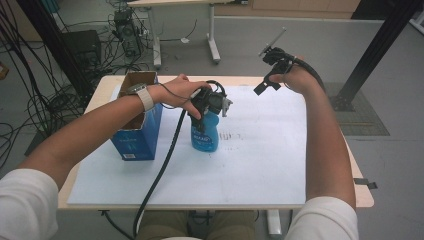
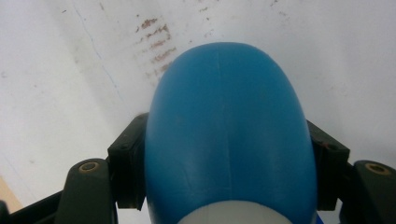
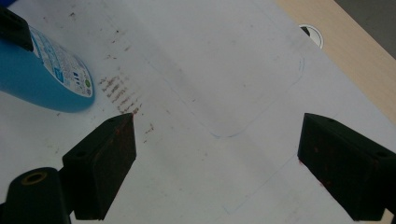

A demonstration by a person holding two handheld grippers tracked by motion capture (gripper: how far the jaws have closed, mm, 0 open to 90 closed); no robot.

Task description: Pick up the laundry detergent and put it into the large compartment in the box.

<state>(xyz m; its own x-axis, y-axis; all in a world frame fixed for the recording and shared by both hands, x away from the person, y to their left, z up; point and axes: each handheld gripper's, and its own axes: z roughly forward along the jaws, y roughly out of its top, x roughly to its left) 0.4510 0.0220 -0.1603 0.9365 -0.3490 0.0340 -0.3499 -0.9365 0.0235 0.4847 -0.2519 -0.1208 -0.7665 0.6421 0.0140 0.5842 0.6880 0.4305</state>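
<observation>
Blue bottle: smooth, semi-glossy plastic with a printed paper label. Box: blue cardboard, brown inside, by the sheet's left edge. Table sheet: matt white paper, stained. Tabletop: pale wood. Right gripper: matt black plastic pads.

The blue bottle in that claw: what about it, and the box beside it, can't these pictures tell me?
- Blue bottle: its label print is too small in the high view; the left claw and hand cover its top.
- In the left claw view the bottle's base is cut off by the bottom edge.
- Blue box: its inside is hidden by the forearm.
</observation>
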